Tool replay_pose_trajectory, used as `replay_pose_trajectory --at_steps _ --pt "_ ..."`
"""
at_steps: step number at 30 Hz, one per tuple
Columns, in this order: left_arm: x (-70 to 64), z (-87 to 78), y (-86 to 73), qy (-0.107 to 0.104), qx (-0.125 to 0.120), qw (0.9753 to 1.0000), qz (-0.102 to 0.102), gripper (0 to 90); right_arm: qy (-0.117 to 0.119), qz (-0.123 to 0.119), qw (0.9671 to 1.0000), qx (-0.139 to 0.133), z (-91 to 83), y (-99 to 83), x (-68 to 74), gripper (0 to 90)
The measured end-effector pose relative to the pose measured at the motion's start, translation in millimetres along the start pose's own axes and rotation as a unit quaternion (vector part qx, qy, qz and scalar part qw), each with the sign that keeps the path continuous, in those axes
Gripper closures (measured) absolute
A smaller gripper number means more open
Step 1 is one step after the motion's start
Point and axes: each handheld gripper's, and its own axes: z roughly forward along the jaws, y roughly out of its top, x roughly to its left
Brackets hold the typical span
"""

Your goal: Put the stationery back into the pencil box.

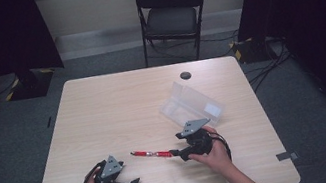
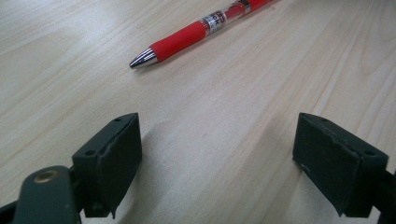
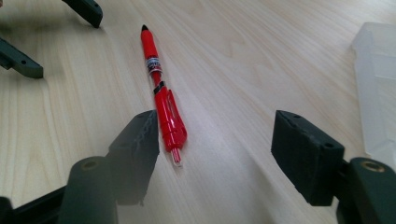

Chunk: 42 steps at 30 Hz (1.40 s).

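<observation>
A red pen [image 1: 151,153] lies flat on the wooden table [image 1: 118,109], tip pointing left. My left gripper [image 1: 135,182] rests near the front edge, below and left of the pen's tip; its jaws stand wide apart over bare wood, with the pen [image 2: 196,31] a short way ahead of them. My right gripper [image 1: 176,155] sits at the pen's clicker end, open. In the right gripper view the pen [image 3: 161,98] lies just inside the left finger [image 3: 135,149], not clamped. A clear plastic case [image 1: 189,104] lies open behind the right hand.
A black folding chair [image 1: 169,17] stands beyond the table's far edge. A small dark round cap [image 1: 185,75] is set in the table near the back. Cables run over the floor at the right. The clear case's edge [image 3: 376,84] is close to the right gripper.
</observation>
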Motion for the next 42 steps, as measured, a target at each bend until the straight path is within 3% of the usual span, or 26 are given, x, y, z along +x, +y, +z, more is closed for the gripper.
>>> replay_pose_trajectory --at_steps 9,21,27,37,42 --pt "-0.1 0.0 0.0 0.0 0.0 1.0 -0.001 15.4 0.02 -0.007 0.9997 0.01 13.4 -1.8 9.0 45.8" --pt "0.0 -0.1 0.0 0.0 0.0 1.0 -0.001 15.5 0.019 -0.018 0.9994 0.021 26.5 -1.8 16.8 52.0" --pt "0.0 -0.1 0.0 -0.001 0.0 1.0 -0.001 15.5 0.009 -0.015 0.9996 0.021 25.7 -1.9 19.3 70.9" --pt "0.0 0.0 -0.1 0.0 -0.001 1.0 -0.001 15.4 -0.013 0.003 0.9994 0.032 16.9 -4.8 16.6 75.0" --pt "0.0 -0.1 0.0 0.0 0.0 1.0 0.0 15.4 -0.011 0.009 0.9995 0.029 9.4 -11.4 14.7 74.3"
